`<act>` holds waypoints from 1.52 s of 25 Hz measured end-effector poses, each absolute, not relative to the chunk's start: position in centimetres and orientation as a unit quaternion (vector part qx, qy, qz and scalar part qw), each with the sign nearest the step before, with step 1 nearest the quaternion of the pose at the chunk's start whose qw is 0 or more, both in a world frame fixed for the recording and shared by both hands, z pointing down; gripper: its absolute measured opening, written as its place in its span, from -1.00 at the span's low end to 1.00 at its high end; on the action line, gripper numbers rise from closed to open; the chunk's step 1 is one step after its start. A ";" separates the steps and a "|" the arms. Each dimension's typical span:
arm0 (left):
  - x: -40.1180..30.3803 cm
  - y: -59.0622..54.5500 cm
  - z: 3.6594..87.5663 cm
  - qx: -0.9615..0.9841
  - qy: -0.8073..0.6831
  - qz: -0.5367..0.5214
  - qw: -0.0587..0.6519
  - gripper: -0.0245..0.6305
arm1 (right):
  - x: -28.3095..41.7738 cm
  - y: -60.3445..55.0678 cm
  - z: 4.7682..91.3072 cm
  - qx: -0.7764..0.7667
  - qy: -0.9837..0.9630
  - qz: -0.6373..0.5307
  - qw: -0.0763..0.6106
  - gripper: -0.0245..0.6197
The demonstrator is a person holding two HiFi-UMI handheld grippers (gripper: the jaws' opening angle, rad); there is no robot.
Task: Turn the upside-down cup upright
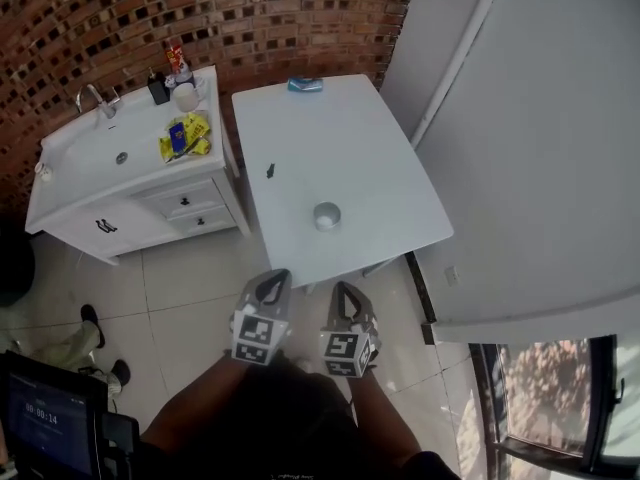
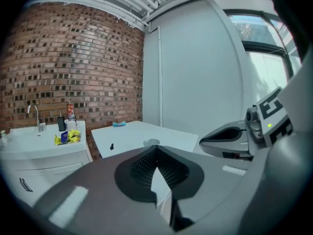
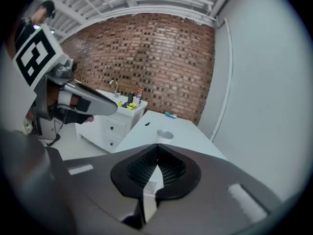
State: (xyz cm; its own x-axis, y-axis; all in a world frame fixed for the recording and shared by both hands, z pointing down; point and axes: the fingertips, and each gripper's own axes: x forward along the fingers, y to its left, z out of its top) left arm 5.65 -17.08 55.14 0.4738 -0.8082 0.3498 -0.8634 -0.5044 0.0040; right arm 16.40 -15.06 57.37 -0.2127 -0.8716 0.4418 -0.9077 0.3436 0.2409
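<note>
A small white cup [image 1: 327, 214] stands with its mouth up near the front edge of the white table [image 1: 380, 158]. The right gripper view shows the cup [image 3: 165, 135] just beyond the jaw tips. In the left gripper view only its rim [image 2: 152, 142] peeks over the jaws. My left gripper [image 1: 275, 278] and right gripper [image 1: 343, 290] hang side by side over the floor, short of the table, well apart from the cup. Both are shut with nothing between the jaws, as each gripper's own view shows: left gripper [image 2: 156, 150], right gripper [image 3: 157, 147].
A white vanity [image 1: 110, 193] with a sink, tap, bottles and yellow packets [image 1: 183, 136] stands left of the table. A blue object [image 1: 305, 85] lies at the table's far edge, a small dark item [image 1: 270, 171] near its left side. A white wall panel [image 1: 540, 148] bounds the right.
</note>
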 end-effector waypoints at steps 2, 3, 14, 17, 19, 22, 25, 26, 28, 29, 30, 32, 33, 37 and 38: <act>5.4 -15.5 55.5 0.850 -0.495 0.160 0.088 -0.94 | 14.9 -13.5 57.0 0.558 -0.789 0.016 0.257 -0.89; 5.1 -14.6 55.8 0.847 -0.497 0.165 0.087 -0.94 | 14.2 -12.7 57.0 0.554 -0.794 0.019 0.251 -0.89; 4.6 -9.9 55.6 0.845 -0.498 0.172 0.097 -0.94 | 14.7 -7.5 57.4 0.570 -0.783 0.130 0.210 -0.88; 3.9 -8.9 55.8 0.847 -0.494 0.166 0.103 -0.94 | 14.6 -6.7 57.3 0.580 -0.776 0.128 0.212 -0.88; 3.4 -7.8 56.2 0.850 -0.489 0.165 0.106 -0.94 | 14.3 -5.8 57.3 0.586 -0.772 0.128 0.210 -0.88; 2.4 -5.7 56.8 0.855 -0.479 0.167 0.105 -0.94 | 13.6 -3.9 57.8 0.597 -0.766 0.124 0.206 -0.88; 0.5 -4.0 57.0 0.858 -0.474 0.166 0.104 -0.94 | 12.3 -1.7 58.5 0.600 -0.762 0.128 0.210 -0.88; -0.2 -3.6 57.0 0.858 -0.475 0.165 0.104 -0.94 | 11.7 -1.0 58.4 0.600 -0.761 0.128 0.209 -0.88; -1.4 -2.9 56.9 0.859 -0.475 0.160 0.105 -0.94 | 10.6 0.1 57.9 0.604 -0.762 0.119 0.202 -0.88; -1.7 -2.6 56.8 0.860 -0.474 0.158 0.105 -0.94 | 10.2 0.6 57.5 0.608 -0.761 0.113 0.196 -0.88; -2.0 -2.3 56.7 0.862 -0.471 0.155 0.104 -0.94 | 9.8 0.9 56.9 0.614 -0.759 0.107 0.188 -0.89; -2.7 -1.6 56.2 0.867 -0.463 0.153 0.098 -0.94 | 8.9 1.6 55.9 0.627 -0.753 0.101 0.172 -0.89; -3.2 -1.1 56.0 0.870 -0.460 0.152 0.094 -0.94 | 8.3 1.9 55.7 0.632 -0.750 0.101 0.168 -0.89; -5.3 0.8 55.7 0.874 -0.454 0.152 0.089 -0.94 | 6.6 3.4 55.5 0.646 -0.739 0.101 0.164 -0.89; -5.7 1.2 55.7 0.873 -0.454 0.153 0.088 -0.94 | 6.4 3.7 55.5 0.649 -0.736 0.101 0.162 -0.89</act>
State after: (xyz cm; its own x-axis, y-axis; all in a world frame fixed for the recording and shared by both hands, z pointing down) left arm -5.74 1.22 55.69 0.5407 -0.7668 0.3460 -0.8202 -0.5719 0.0144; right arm 6.44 3.72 55.48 -0.1038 -0.9232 0.3701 -0.9888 0.1358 0.0614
